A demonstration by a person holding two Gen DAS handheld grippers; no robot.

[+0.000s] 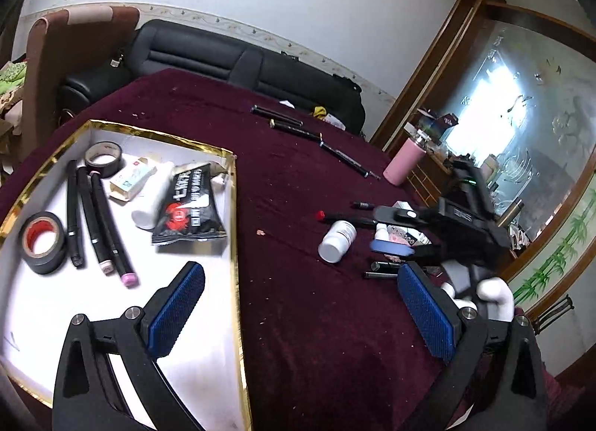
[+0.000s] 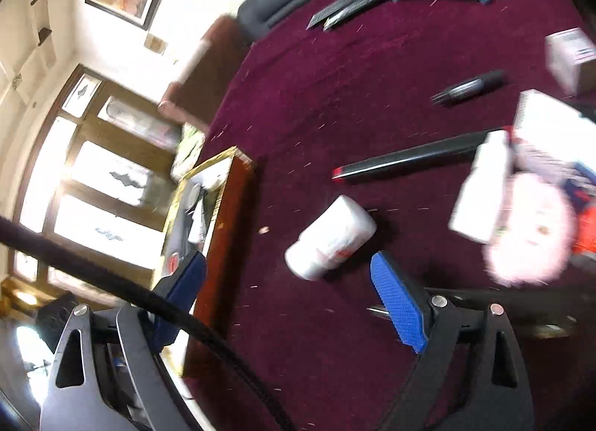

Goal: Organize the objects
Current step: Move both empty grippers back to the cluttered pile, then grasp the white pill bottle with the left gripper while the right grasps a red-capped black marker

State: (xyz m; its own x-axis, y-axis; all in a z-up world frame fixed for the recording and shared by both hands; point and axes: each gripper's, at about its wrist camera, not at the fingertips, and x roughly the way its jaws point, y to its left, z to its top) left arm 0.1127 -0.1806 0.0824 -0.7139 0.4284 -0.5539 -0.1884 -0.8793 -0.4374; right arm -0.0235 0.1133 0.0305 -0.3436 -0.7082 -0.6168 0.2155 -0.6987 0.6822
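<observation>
A gold-rimmed white tray [image 1: 48, 300] on the maroon tablecloth holds two tape rolls [image 1: 41, 243], three markers [image 1: 97, 222], a black snack packet [image 1: 190, 203], a white tube and a small box. My left gripper [image 1: 298, 304] is open and empty over the tray's right edge. A white pill bottle [image 1: 337, 241] lies on the cloth to the right, among pens and small boxes. My right gripper [image 2: 290, 300] is open and empty just short of that bottle [image 2: 329, 237]; it also shows in the left wrist view [image 1: 395, 230]. A red-tipped black pen [image 2: 413, 157] lies beyond the bottle.
Several black pens [image 1: 298, 125] lie at the far side of the table. A pink tumbler [image 1: 402, 161] stands at the right edge. White boxes [image 2: 570, 54] and a pink round thing [image 2: 529, 230] crowd the right. A black sofa [image 1: 223, 54] is behind.
</observation>
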